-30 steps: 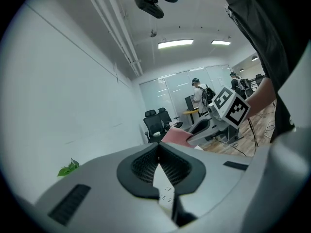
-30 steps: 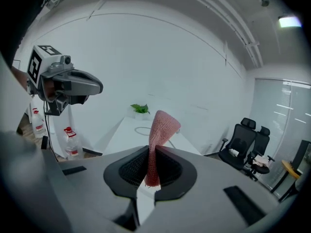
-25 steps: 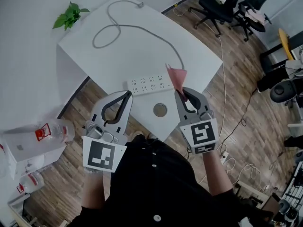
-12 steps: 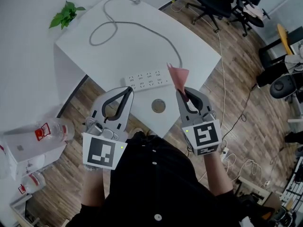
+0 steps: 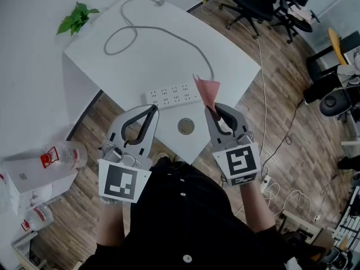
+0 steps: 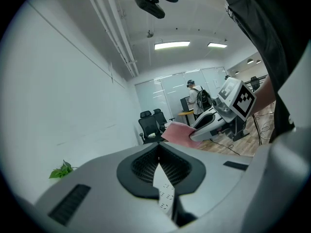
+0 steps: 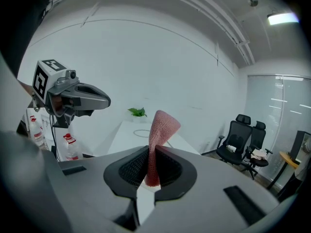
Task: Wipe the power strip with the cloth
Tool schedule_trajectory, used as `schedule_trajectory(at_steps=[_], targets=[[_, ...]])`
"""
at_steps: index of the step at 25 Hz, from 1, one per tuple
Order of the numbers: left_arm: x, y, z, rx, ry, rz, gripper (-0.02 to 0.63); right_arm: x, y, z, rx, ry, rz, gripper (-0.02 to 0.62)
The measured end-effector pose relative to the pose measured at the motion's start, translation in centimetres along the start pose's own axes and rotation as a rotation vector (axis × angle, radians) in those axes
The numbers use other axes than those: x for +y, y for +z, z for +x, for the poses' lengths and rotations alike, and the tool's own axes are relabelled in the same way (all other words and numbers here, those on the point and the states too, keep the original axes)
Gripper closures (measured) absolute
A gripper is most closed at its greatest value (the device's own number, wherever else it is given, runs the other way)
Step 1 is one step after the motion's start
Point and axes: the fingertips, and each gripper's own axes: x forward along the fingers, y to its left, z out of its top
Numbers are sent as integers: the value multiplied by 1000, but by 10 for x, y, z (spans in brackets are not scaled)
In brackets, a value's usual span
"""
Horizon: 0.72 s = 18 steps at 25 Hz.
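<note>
A white power strip [image 5: 172, 95] lies near the front of the white table [image 5: 157, 61], its grey cord [image 5: 169, 35] looping toward the far edge. My right gripper [image 5: 211, 109] is shut on a pink cloth [image 5: 206, 90] that stands up from its tips, just right of the strip's end. In the right gripper view the cloth [image 7: 159, 135] rises from between the closed jaws of the right gripper [image 7: 150, 171]. My left gripper [image 5: 152, 109] hovers at the table's front edge, below the strip, shut with nothing held. The left gripper [image 6: 159, 157] shows closed jaws, with a piece of the strip [image 6: 166, 196] beneath them.
A round metal disc [image 5: 185, 127] is set in the table near the front corner. A green plant [image 5: 76, 17] stands at the far left corner. Office chairs [image 5: 264, 4] and floor cables [image 5: 281, 134] lie to the right; water bottles [image 5: 64, 156] sit at the left.
Both grippers have shifted slightly left and toward the power strip, the pink cloth moving with the right one. The grips are unchanged.
</note>
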Motion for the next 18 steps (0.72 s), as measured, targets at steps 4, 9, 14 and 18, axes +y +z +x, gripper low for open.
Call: schedule_trajectory(at_steps=[4, 9, 14, 18], targets=[[0, 0, 2, -2, -2, 0, 592, -1, -1, 1, 2, 2, 3, 546], [2, -1, 6, -5, -8, -5, 592, -2, -3, 3, 14, -2, 10, 546], [0, -1, 9, -6, -18, -5, 592, -4, -6, 2, 19, -9, 17, 546], [-1, 0, 11, -10, -22, -4, 592, -3, -5, 2, 19, -6, 16, 546]])
